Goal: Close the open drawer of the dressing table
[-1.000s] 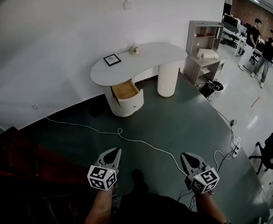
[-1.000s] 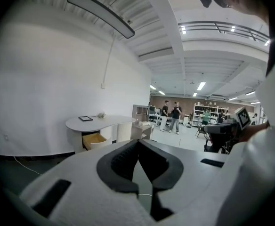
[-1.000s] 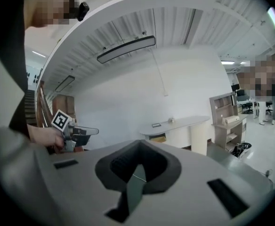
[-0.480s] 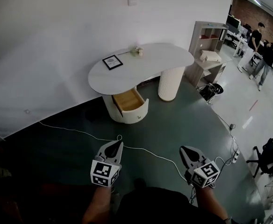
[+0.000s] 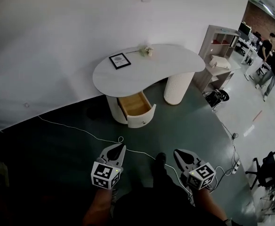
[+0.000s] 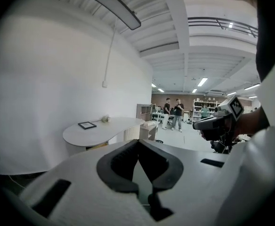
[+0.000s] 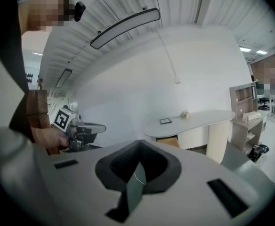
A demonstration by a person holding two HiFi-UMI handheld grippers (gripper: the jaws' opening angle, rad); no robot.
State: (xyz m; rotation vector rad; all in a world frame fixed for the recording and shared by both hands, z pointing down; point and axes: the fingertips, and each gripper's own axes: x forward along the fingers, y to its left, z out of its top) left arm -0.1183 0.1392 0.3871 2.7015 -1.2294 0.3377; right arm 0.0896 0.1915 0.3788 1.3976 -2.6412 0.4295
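The white dressing table [image 5: 151, 66] stands against the wall, well ahead of me. Its drawer [image 5: 138, 109] under the left end is pulled out, and the wooden inside shows. My left gripper [image 5: 120, 146] and right gripper [image 5: 177, 152] hover low over the dark floor, about a stride short of the drawer. Both are shut, with nothing between their jaws. The left gripper view has its gripper [image 6: 137, 141] aimed at the table [image 6: 100, 128]. The right gripper view looks past its gripper [image 7: 138, 142] to the table [image 7: 194, 119] and the open drawer [image 7: 168, 142].
A white cable [image 5: 88, 133] runs across the floor between me and the table. A small picture frame [image 5: 120, 60] and a pale ornament [image 5: 146, 51] sit on the tabletop. A shelf unit [image 5: 219, 53] stands to its right. People [image 5: 269, 55] stand far right, and an office chair [image 5: 271, 160] is nearer.
I have walked towards the dressing table, so it and the open drawer sit closer and larger. Both grippers keep their pose, still shut.
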